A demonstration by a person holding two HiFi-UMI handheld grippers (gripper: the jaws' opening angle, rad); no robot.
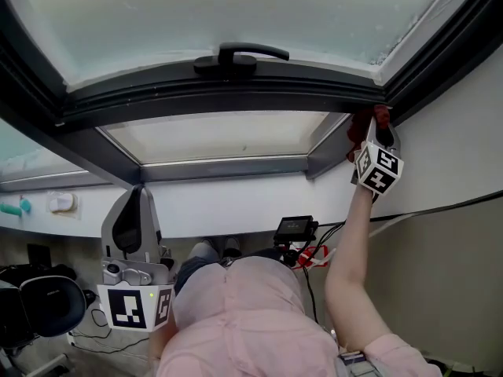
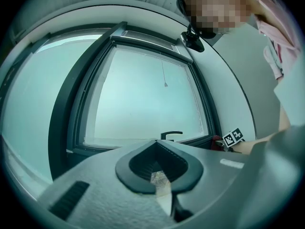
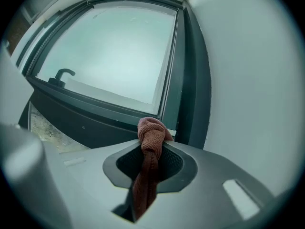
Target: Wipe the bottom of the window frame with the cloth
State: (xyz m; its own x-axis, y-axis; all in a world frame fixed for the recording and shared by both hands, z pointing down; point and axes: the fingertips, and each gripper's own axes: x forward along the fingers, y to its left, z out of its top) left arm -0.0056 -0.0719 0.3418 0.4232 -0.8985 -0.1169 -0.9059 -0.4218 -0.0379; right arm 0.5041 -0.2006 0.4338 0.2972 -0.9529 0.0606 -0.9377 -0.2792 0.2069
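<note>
1. The right gripper [image 3: 151, 162] has its jaws clamped on a reddish-brown cloth [image 3: 152, 133], and the cloth's bunched end sticks out past the tips
2. In the head view the cloth is at the lower right corner of the dark window frame [image 1: 236, 93], seemingly against it, next to the white wall [image 1: 456, 132]
3. The left gripper [image 1: 135, 203] is low, well apart from the frame, with its jaws closed together and nothing between them
4. A dark handle [image 1: 236, 56] sits on the frame's bottom rail, near the middle
</note>
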